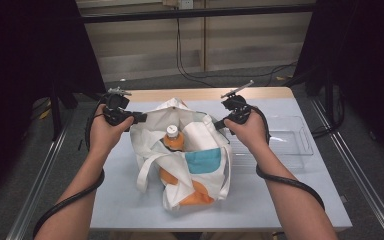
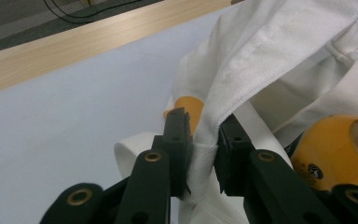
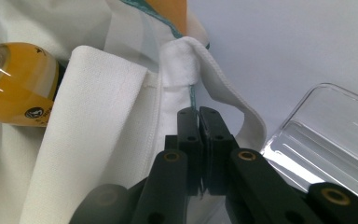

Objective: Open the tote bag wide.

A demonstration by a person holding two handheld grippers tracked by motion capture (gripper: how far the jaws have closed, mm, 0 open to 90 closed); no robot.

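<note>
From the high view, a white cloth tote bag with a teal patch and orange print (image 1: 182, 160) lies in the middle of the pale blue table top (image 1: 120, 200), and everything else is placed around it: the left gripper (image 1: 139, 118) sits at the bag's upper left rim, the right gripper (image 1: 218, 123) at its upper right rim, an orange juice bottle with a white cap (image 1: 173, 140) stands inside its open mouth, and a clear plastic tray (image 1: 292, 142) lies just to its right. The step in hand appears to be spreading the bag's mouth from both sides. In the left gripper view, the jaws stand narrow with a fold of the bag's white rim (image 2: 204, 154) between them; the pads press the cloth from both sides, so the bite looks made. The bottle (image 2: 335, 149) shows just beyond that fold. In the right gripper view, the jaws are pinched almost together on the bag's thin seamed edge (image 3: 186, 84), with the tray (image 3: 326, 140) beside the bag. Next, I judge, both hands should draw apart gently, holding the cloth firm, so the mouth stays open around the bottle.
</note>
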